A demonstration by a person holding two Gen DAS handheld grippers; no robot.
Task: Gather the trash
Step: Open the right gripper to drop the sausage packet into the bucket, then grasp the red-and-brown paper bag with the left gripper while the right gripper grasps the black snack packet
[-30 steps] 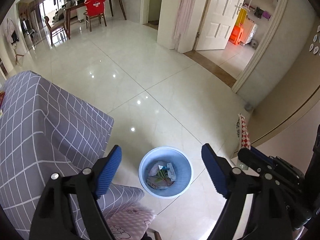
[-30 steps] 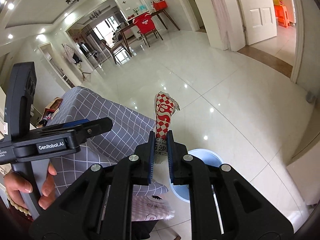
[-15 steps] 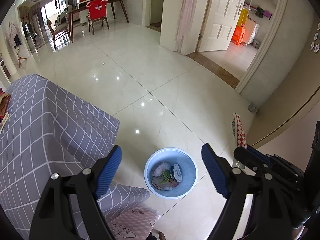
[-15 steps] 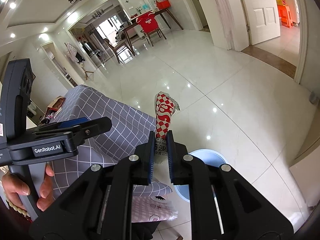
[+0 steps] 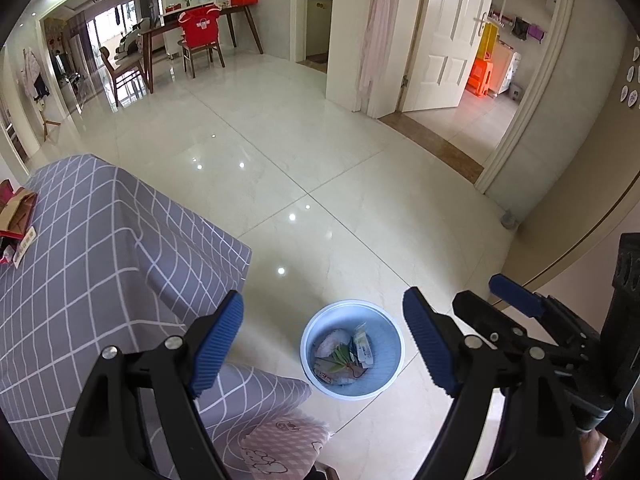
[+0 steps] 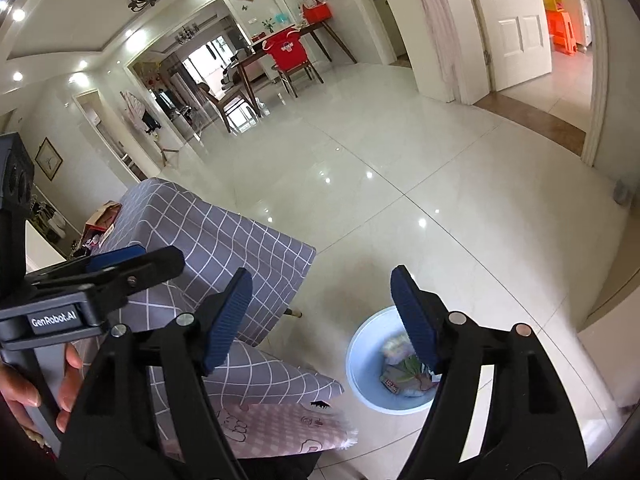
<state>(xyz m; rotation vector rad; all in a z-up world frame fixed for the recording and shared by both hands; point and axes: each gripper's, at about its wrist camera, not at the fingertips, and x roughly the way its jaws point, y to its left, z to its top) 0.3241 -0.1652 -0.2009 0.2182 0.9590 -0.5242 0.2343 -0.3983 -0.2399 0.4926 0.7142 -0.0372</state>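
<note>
Right wrist view: right gripper (image 6: 322,316) just opened wide, empty (bin (image 6: 362,364) below).

Glossy tiled floor (image 5: 360,168), checked cloth table cover (image 5: 100,248), smooth plastic bin (image 5: 390,364).

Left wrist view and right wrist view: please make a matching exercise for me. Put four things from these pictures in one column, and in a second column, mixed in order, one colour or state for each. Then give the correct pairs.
Things:
1. bin
2. tablecloth
3. right gripper
4. chair cover

Colour or state:
A. red
B. open, nothing between the fingers
C. pale blue, with wrappers inside
D. grey with a white grid

Pairs: 1-C, 2-D, 3-B, 4-A

The jaws of the right gripper have just been opening, and no thing is between them now.
</note>
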